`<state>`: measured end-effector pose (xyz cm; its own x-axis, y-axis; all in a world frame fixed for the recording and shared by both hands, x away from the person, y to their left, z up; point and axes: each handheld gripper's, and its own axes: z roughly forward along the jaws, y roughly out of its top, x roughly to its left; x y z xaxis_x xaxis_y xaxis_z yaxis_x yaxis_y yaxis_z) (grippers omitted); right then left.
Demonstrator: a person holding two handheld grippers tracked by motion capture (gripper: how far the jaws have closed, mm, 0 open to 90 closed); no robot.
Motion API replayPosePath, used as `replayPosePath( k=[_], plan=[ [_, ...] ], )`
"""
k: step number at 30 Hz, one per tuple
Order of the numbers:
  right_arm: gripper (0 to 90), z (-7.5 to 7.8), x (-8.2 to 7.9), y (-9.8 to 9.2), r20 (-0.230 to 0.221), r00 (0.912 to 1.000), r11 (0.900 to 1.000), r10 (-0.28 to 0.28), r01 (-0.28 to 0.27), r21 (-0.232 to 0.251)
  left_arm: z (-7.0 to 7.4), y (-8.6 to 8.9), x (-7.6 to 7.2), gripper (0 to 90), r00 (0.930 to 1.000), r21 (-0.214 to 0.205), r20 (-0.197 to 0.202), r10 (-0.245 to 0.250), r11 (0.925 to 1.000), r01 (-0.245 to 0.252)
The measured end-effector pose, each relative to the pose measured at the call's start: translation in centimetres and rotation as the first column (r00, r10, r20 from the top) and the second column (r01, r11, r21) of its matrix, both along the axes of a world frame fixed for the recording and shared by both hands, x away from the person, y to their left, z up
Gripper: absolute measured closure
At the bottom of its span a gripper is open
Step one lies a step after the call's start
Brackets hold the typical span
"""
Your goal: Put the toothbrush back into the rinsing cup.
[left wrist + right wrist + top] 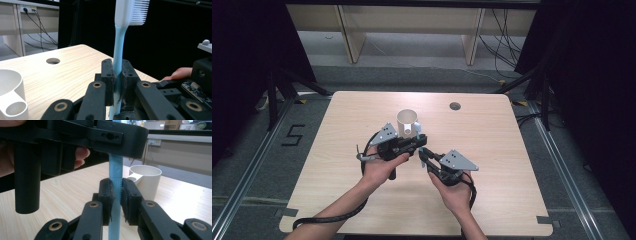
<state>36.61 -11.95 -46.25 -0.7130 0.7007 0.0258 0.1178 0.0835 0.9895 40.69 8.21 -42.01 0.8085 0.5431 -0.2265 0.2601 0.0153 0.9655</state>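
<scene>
Both grippers, left (117, 82) and right (116, 200), clamp the upright toothbrush (119, 50) (mid-handover, probably), cup (407, 123) waiting nearby

The 1 readable sign is a black numeral 5 (293, 135), marked on the grey floor (257, 165) just left of the table (362, 110) in the high view. No other lettering, label or brand can be read in these views.

The high view looks forward and down on the table (492, 150) from afar. Each gripper view looks close along its own jaws; both share the cup (10, 95) beyond them.
</scene>
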Motion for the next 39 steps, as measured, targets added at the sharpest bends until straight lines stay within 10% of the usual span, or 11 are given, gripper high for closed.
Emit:
replayPosePath(
  k=[12, 19, 38, 39],
  plan=[
    [76.8, 0.0, -0.1, 0.3, -0.011, 0.9998, 0.9995, -0.016, 0.016, 0.026, 0.7, -0.4, -0.1, 85.0, 0.9990, 0.046, 0.041, -0.018, 0.9988, 0.016],
    [54.4, 0.0, -0.2, -0.3, -0.028, 0.9987, 0.9987, -0.042, 0.041, -0.030, 0.9, 0.0, 0.1, 85.0, 0.9974, 0.064, 0.072, -0.008, 0.9979, 0.003],
    [44.2, -2.7, -1.2, -7.4, -0.134, 0.9767, 0.9859, -0.167, 0.167, -0.014, 1.2, 3.4, 0.6, 85.0, 0.9922, 0.065, 0.100, 0.074, 0.9946, -0.081],
    [44.4, -2.9, -1.0, -7.6, -0.091, 0.9799, 0.9840, -0.178, 0.176, -0.026, 1.1, 3.6, 0.6, 85.0, 0.9919, 0.064, 0.098, 0.080, 0.9942, -0.087]
  ],
)
